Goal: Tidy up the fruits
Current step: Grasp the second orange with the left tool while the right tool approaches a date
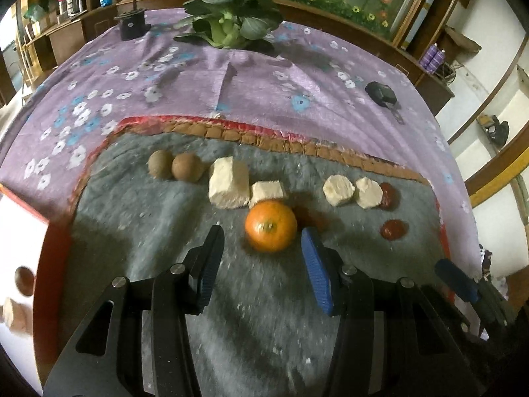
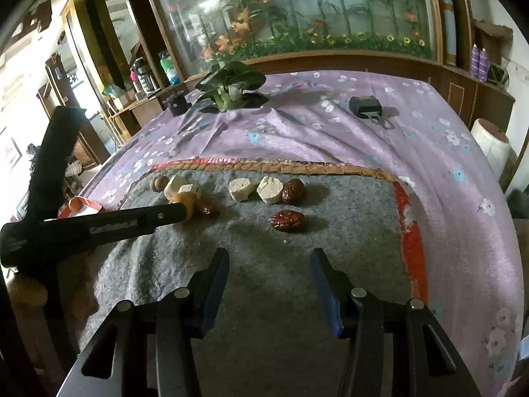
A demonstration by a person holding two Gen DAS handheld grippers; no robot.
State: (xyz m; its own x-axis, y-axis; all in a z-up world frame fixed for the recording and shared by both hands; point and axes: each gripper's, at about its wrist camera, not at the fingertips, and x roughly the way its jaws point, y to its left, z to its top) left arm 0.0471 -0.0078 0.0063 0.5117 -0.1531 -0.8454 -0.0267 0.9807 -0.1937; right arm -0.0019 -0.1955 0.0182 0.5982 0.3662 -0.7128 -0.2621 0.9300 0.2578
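Note:
An orange [image 1: 271, 226] lies on the grey felt mat [image 1: 165, 231], just ahead of my open left gripper [image 1: 263, 236] and between its fingertips, not gripped. Behind it lie two brown round fruits [image 1: 175, 165], several pale cut chunks [image 1: 228, 182] and two red dates [image 1: 393, 229]. A third date lies by the orange [image 2: 207, 210]. In the right wrist view my open, empty right gripper [image 2: 269, 256] hovers over the mat short of a red date [image 2: 287, 220]. The left gripper's body [image 2: 99, 225] partly hides the orange [image 2: 186, 205].
A purple flowered cloth [image 1: 264, 82] covers the table beyond the mat. On it stand a leafy green vegetable [image 1: 231, 23], a black round object [image 1: 132, 24] and a black device [image 1: 382, 94]. A white tray with fruit [image 1: 20, 264] sits at the left.

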